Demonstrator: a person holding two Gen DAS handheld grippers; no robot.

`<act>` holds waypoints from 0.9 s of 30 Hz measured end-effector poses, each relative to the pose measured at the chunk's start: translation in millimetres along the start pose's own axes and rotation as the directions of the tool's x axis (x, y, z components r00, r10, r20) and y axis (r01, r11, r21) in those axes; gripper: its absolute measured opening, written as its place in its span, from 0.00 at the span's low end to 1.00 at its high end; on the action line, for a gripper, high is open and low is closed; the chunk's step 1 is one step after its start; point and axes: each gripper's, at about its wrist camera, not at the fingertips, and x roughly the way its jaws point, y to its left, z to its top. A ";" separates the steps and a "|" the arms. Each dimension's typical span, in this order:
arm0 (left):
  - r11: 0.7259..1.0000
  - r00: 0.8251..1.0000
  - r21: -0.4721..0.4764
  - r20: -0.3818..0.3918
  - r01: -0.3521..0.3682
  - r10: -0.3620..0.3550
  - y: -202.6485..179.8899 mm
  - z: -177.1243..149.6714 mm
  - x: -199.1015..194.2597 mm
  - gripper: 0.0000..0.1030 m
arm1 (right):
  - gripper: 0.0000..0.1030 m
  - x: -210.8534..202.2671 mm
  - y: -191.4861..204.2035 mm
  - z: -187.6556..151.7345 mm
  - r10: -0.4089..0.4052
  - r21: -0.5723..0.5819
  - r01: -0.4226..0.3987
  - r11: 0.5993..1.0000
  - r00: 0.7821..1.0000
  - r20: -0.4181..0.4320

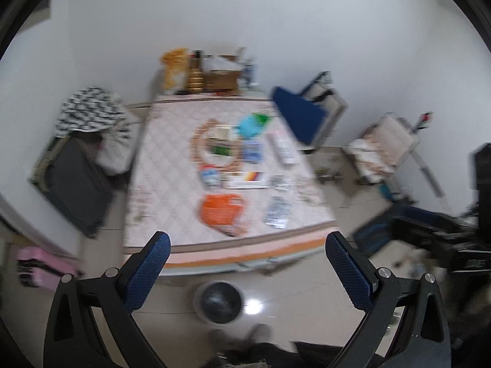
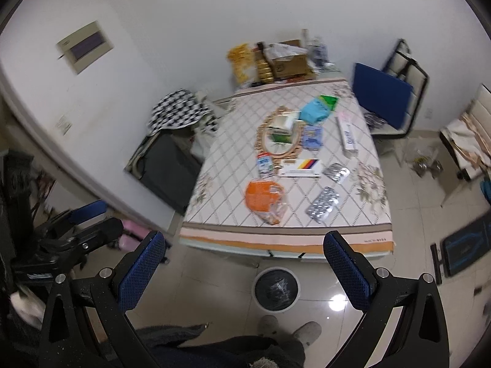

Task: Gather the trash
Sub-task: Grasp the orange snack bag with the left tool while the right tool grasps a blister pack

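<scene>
The whole left wrist view is smeared by motion blur, so the print on the orange plastic bag [image 1: 221, 213] near the table's front edge and on the silver blister packs [image 1: 277, 211] beside it cannot be read. The gold-framed oval mirror [image 2: 278, 135] at the tabletop's middle is partly covered by small boxes. The round white bin [image 2: 275, 289] on the floor holds a dark liner; its contents are unclear. Both views cut off the gripper bodies at the bottom edge.
</scene>
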 end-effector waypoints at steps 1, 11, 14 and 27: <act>0.999 0.999 -0.002 -0.010 -0.050 0.050 5.1 0.6 13.7 1.00 | 1.00 6.7 -4.4 0.5 -0.032 0.026 0.032 0.999 1.000 0.000; 0.962 0.941 -0.161 -0.295 -0.221 0.167 59.4 -12.8 192.6 1.00 | 1.00 160.6 -117.9 0.1 -0.236 0.286 0.295 0.912 0.946 -0.222; 0.936 0.903 -0.243 -0.405 -0.255 0.141 74.5 -20.1 248.9 0.98 | 1.00 223.0 -155.0 1.1 -0.249 0.334 0.350 0.875 0.918 -0.308; 0.713 0.841 -0.648 -0.518 -0.267 -0.156 94.3 -30.1 409.7 0.68 | 0.99 433.7 -219.4 20.7 -0.267 0.252 0.440 0.862 0.816 -0.512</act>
